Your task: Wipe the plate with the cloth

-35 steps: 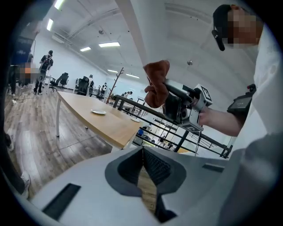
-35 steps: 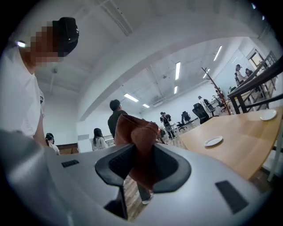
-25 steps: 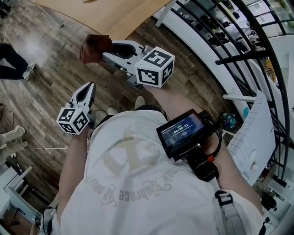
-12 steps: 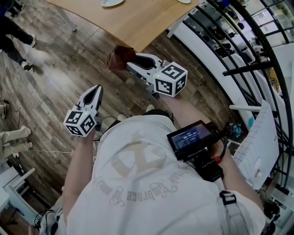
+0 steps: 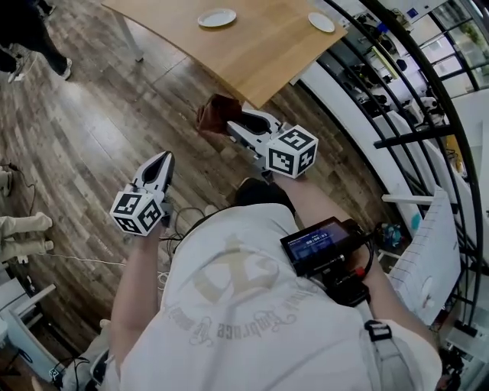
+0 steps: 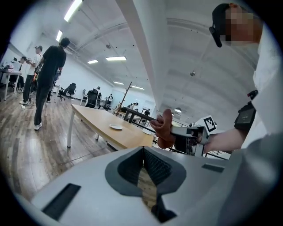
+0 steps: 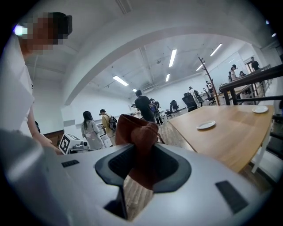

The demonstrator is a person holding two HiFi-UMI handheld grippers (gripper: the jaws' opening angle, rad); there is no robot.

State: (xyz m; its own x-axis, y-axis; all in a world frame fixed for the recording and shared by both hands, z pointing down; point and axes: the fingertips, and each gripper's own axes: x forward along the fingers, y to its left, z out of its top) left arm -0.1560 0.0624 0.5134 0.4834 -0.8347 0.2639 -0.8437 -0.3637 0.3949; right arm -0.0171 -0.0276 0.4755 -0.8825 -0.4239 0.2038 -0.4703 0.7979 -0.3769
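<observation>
Zero wiping done: plate (image 5: 217,17) lies untouched on desk (image 5: 256,57), well ahead. Right gripper (image 5: 231,122) jaws clamp the cloth (image 5: 212,113); left gripper (image 5: 161,159) jaws together, empty.

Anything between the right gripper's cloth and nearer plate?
Nothing: head view shows only floor and bare table between the cloth, in the right gripper, and that plate.

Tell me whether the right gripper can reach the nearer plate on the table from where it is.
Probably not yet. The right gripper, shut on the cloth, hangs over the floor short of the table, and the nearer plate lies well in from its edge. Nothing blocks the way.
</observation>
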